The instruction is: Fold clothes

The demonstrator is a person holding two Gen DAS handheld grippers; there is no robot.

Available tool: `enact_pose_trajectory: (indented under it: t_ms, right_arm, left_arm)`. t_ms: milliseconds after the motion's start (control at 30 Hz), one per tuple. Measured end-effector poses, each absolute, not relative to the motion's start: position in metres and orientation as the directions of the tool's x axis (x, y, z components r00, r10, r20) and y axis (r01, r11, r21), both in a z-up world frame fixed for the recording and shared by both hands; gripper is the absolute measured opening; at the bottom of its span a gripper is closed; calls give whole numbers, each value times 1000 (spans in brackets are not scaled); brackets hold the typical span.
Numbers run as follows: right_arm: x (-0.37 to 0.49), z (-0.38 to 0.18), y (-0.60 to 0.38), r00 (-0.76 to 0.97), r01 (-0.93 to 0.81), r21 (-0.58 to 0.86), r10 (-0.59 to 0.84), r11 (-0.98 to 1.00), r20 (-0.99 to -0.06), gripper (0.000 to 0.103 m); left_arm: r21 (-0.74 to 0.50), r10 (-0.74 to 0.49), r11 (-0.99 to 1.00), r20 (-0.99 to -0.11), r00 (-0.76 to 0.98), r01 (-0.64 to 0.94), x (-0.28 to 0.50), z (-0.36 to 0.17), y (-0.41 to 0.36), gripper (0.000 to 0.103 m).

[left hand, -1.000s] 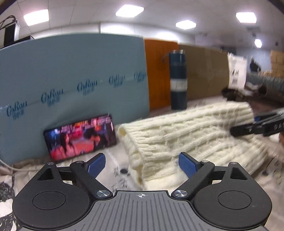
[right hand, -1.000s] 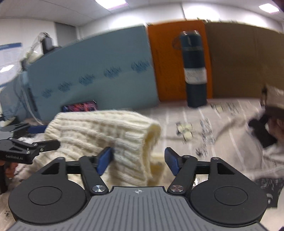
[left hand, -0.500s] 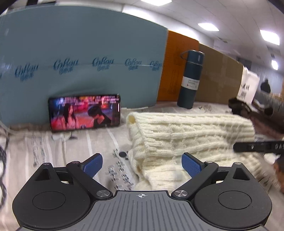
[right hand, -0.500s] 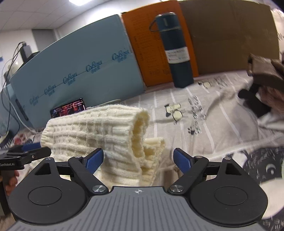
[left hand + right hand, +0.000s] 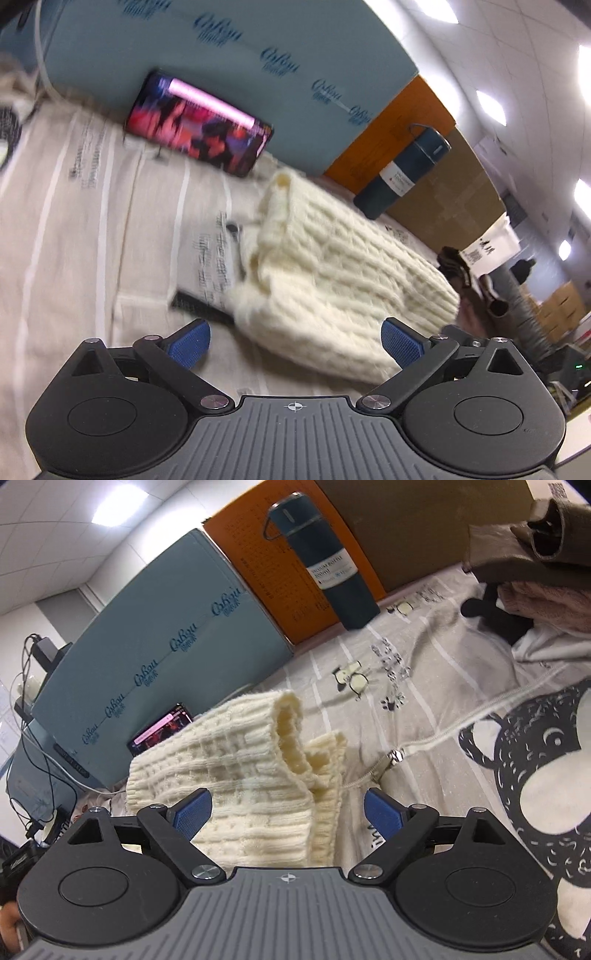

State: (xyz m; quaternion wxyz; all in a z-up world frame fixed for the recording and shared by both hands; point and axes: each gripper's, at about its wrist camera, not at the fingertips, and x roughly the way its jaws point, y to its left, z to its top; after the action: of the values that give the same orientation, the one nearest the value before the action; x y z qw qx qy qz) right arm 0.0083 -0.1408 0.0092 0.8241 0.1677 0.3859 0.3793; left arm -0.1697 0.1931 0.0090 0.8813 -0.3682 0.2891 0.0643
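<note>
A cream cable-knit sweater lies folded in a thick bundle on the printed grey bedsheet. It also shows in the right wrist view, with its ribbed edge curled up. My left gripper is open and empty, just short of the bundle's near end. My right gripper is open and empty, its jaws standing either side of the bundle's other end without gripping it.
A phone with a lit screen leans on a blue foam board. A dark blue flask stands by an orange board. Brown and pink clothes are piled at right. A white zipper cord crosses the sheet.
Both cameras have tilted and lifted, so they look down on the sweater more. Both grippers stay open. The sweater bundle has not visibly moved.
</note>
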Motion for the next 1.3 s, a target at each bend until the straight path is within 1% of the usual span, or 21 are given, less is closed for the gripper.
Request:
enact_pose_trajectory:
  t_ms: [200, 333, 467, 700, 867, 900, 967, 1033, 1067, 1100, 1133, 1167, 1200, 1233, 1300]
  right_arm:
    - [9, 5, -142, 402, -479, 594, 763, 646, -506, 89]
    - [9, 5, -142, 400, -481, 597, 767, 642, -502, 90]
    - [15, -1, -139, 390, -469, 611, 770, 638, -505, 90]
    - [24, -9, -125, 374, -457, 634, 782, 624, -499, 90]
    - [33, -11, -109, 366, -428, 667, 792, 609, -489, 92]
    - [32, -11, -106, 365, -430, 667, 793, 608, -488, 91]
    - [31, -11, -100, 355, -434, 668, 797, 604, -489, 82]
    - [28, -11, -95, 346, -445, 662, 797, 603, -494, 62]
    - [26, -12, -92, 347, -454, 653, 795, 606, -497, 60]
    - [23, -11, -92, 354, -464, 643, 793, 609, -496, 56]
    - [22, -10, -91, 357, -477, 634, 793, 609, -494, 50]
    - [20, -9, -92, 358, -484, 633, 797, 603, -486, 47]
    - [19, -7, -92, 360, -492, 633, 802, 598, -477, 41]
    - [16, -4, -91, 360, -504, 629, 806, 591, -470, 37]
    - [10, 2, -90, 358, -531, 622, 818, 575, -451, 33]
  left_arm:
    - [-631, -115, 695, -572, 812, -345, -168, 1, 193, 101]
    - [-636, -117, 693, -563, 818, -339, -166, -2, 192, 102]
    - [-673, -144, 668, -536, 832, -318, -163, -4, 195, 102]
    - [-779, -250, 578, -454, 855, -244, -137, -15, 197, 102]
    - [-807, -183, 527, -416, 891, -268, -120, -17, 190, 103]
    - [-805, -154, 524, -410, 899, -277, -118, -17, 187, 103]
    - [-782, -96, 549, -410, 907, -295, -115, -17, 181, 101]
    - [-752, -47, 581, -413, 909, -312, -114, -18, 175, 87]
    - [-742, -40, 591, -418, 907, -316, -114, -19, 175, 68]
    - [-732, -32, 601, -423, 905, -321, -114, -21, 175, 55]
    - [-722, -25, 611, -428, 903, -325, -114, -22, 176, 52]
    - [-717, -20, 617, -427, 904, -325, -115, -22, 176, 43]
    - [-719, -18, 618, -417, 909, -318, -116, -20, 177, 36]
    - [-719, -16, 622, -407, 913, -310, -118, -17, 178, 35]
    - [-712, -9, 639, -385, 923, -291, -125, -10, 179, 33]
